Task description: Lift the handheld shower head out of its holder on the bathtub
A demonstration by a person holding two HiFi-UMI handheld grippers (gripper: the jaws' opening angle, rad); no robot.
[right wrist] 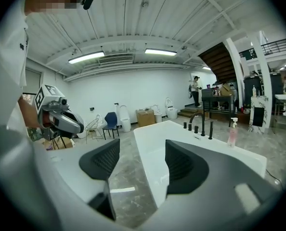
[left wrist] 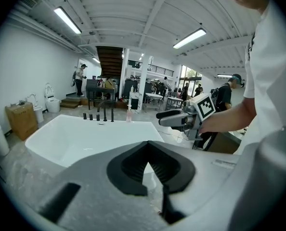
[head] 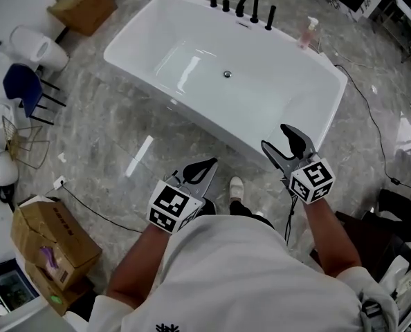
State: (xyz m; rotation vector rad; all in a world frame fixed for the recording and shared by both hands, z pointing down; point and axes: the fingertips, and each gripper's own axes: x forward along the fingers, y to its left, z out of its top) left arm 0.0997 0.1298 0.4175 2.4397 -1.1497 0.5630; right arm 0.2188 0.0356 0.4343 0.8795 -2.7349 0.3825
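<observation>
A white bathtub (head: 309, 113) stands on the marble floor ahead of me. The black stick-shaped handheld shower head (head: 270, 17) stands upright in its holder on the tub's far rim, right of the curved spout (head: 248, 4) and two knobs. It also shows as the shower head (right wrist: 211, 129) in the right gripper view and the shower head (left wrist: 112, 113) in the left one. My right gripper (head: 283, 146) is open over the tub's near corner, empty. My left gripper (head: 200, 171) is shut on nothing, over the floor short of the tub. Both are far from the shower head.
A pink soap bottle (head: 306, 33) stands on the rim right of the shower head. Cardboard boxes (head: 50, 237), a blue chair (head: 25, 88) and toilets (head: 36, 47) line the left. A cable (head: 371, 123) runs along the floor on the right. A white strip (head: 138, 156) lies near the tub.
</observation>
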